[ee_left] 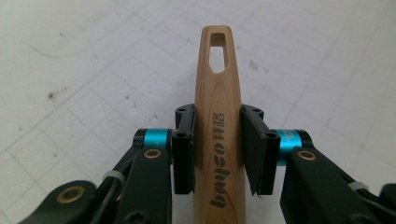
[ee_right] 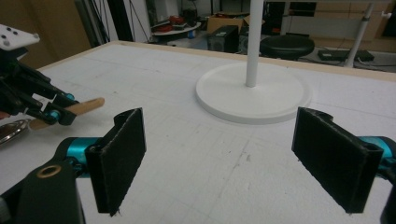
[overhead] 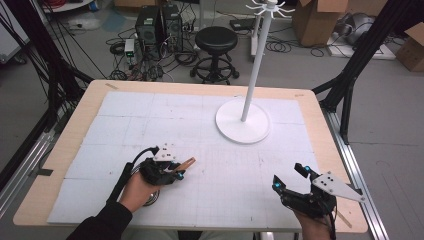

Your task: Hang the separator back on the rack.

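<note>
My left claw [ee_left: 218, 151] is clenched on a wooden handle [ee_left: 218, 116], low over the tabletop [overhead: 210, 185], near left. Grip is mid-handle, hanging slot clear ahead; I keep it level when lifting. Right claw [ee_right: 233, 158] is released, idle, stand [overhead: 243, 120] beyond.

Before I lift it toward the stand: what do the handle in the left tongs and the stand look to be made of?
The tan slotted wooden handle looks like light wood with a smooth finish: grain lines show along it, and dark lettering is printed on it. The left tongs are shut on it. The tall white round-based stand looks like painted metal or plastic, with an even, matte white surface; which one I cannot tell.
</note>
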`<state>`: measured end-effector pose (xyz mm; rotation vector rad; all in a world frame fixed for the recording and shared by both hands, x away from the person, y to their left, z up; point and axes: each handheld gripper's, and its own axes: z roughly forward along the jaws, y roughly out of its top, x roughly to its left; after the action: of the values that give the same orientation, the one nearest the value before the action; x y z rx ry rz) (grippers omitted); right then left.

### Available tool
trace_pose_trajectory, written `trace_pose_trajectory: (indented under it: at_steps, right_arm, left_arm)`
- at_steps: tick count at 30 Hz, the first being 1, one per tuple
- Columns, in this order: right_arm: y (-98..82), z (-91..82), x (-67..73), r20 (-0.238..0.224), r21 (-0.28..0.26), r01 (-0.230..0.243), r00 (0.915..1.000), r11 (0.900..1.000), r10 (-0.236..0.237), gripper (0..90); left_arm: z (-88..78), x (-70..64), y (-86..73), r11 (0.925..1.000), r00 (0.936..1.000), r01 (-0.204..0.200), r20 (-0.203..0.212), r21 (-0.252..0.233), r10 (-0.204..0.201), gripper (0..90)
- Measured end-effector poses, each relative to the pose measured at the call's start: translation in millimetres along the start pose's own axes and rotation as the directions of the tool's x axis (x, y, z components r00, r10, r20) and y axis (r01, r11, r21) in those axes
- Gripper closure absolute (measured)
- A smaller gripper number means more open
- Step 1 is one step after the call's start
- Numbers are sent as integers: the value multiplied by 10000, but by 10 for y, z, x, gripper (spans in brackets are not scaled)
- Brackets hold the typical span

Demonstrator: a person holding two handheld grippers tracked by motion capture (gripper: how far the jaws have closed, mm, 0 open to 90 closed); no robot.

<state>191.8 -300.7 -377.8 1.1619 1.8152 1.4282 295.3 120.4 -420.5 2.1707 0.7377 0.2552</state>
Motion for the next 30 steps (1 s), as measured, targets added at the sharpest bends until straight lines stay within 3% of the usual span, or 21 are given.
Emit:
trace_pose_trajectory:
  at_steps: [5, 7, 8, 9, 10, 11, 12, 13, 14, 15, 16, 17, 18, 21, 22, 24, 25, 26, 27, 28, 30]
  right_arm:
    - [3, 12, 6, -280, -47, -38, 9996, 10000, 37, 161]
    - [9, 26, 15, -578, -30, -221, 9981, 9998, 219, 161]
    - [15, 45, 21, -1029, -88, -261, 9944, 9996, 251, 161]
    - [15, 45, 21, -1029, -88, -261, 9944, 9996, 251, 161]
    - [20, 52, 36, -1209, -115, -305, 9922, 9995, 289, 161]
    - [35, 68, 64, -1679, -130, -299, 9854, 9995, 273, 161]
    - [35, 68, 64, -1679, -130, -299, 9854, 9995, 273, 161]
    - [43, 79, 76, -1923, -147, -282, 9810, 9995, 249, 169]
    - [61, 100, 104, -2294, -216, -303, 9730, 9993, 245, 195]
    - [69, 111, 120, -2514, -245, -376, 9674, 9990, 303, 198]
    - [69, 111, 120, -2514, -245, -376, 9674, 9990, 303, 198]
    - [87, 140, 156, -2963, -343, -479, 9544, 9983, 356, 197]
    - [99, 150, 182, -3168, -355, -477, 9479, 9982, 340, 197]
    - [147, 190, 261, -3809, -576, -412, 9245, 9975, 162, 194]
    - [165, 203, 288, -4043, -626, -404, 9145, 9972, 117, 195]
    - [199, 234, 353, -4521, -733, -400, 8920, 9965, 26, 195]
    - [214, 249, 389, -4751, -719, -441, 8799, 9964, 47, 197]
    - [230, 268, 424, -5000, -724, -455, 8660, 9963, 32, 202]
    - [246, 289, 461, -5201, -733, -409, 8541, 9965, -32, 211]
    - [264, 313, 499, -5376, -761, -352, 8431, 9965, -113, 213]
    - [303, 370, 577, -5718, -752, -311, 8202, 9967, -175, 216]
  left_arm:
    - [-117, -42, 20, 9980, 9993, 183, 331, -602, -164, 674]
    - [-173, -66, 30, 9951, 9985, 242, 514, -961, -193, 674]
    - [-205, -75, 37, 9926, 9976, 353, 629, -1165, -280, 674]
    - [-237, -80, 44, 9893, 9966, 448, 748, -1390, -346, 674]
    - [-268, -84, 50, 9849, 9948, 583, 924, -1631, -436, 674]
    - [-301, -90, 57, 9795, 9919, 725, 1161, -1878, -512, 674]
    - [-337, -94, 63, 9741, 9886, 855, 1391, -2092, -569, 674]
    - [-373, -103, 72, 9672, 9825, 1030, 1753, -2323, -626, 674]
    - [-446, -141, 96, 9525, 9727, 1177, 2256, -2809, -537, 674]
    - [-480, -163, 112, 9476, 9685, 1151, 2458, -2981, -403, 674]
    - [-480, -163, 112, 9476, 9685, 1151, 2458, -2981, -403, 674]
    - [-539, -212, 143, 9367, 9607, 1118, 2770, -3318, -165, 675]
    - [-560, -236, 158, 9323, 9576, 1073, 2881, -3455, -34, 674]
    - [-599, -276, 181, 9271, 9529, 904, 3021, -3636, 255, 674]
    - [-623, -306, 192, 9199, 9450, 904, 3243, -3815, 416, 675]
    - [-638, -325, 194, 9152, 9361, 875, 3466, -3934, 595, 674]
    - [-638, -325, 194, 9152, 9361, 875, 3466, -3934, 595, 674]
    - [-646, -335, 191, 9117, 9260, 854, 3696, -4019, 762, 674]
    - [-646, -335, 191, 9117, 9260, 854, 3696, -4019, 762, 674]
    - [-655, -344, 189, 9049, 9141, 896, 3951, -4161, 912, 674]
    - [-665, -353, 196, 8983, 9021, 907, 4176, -4298, 1088, 674]
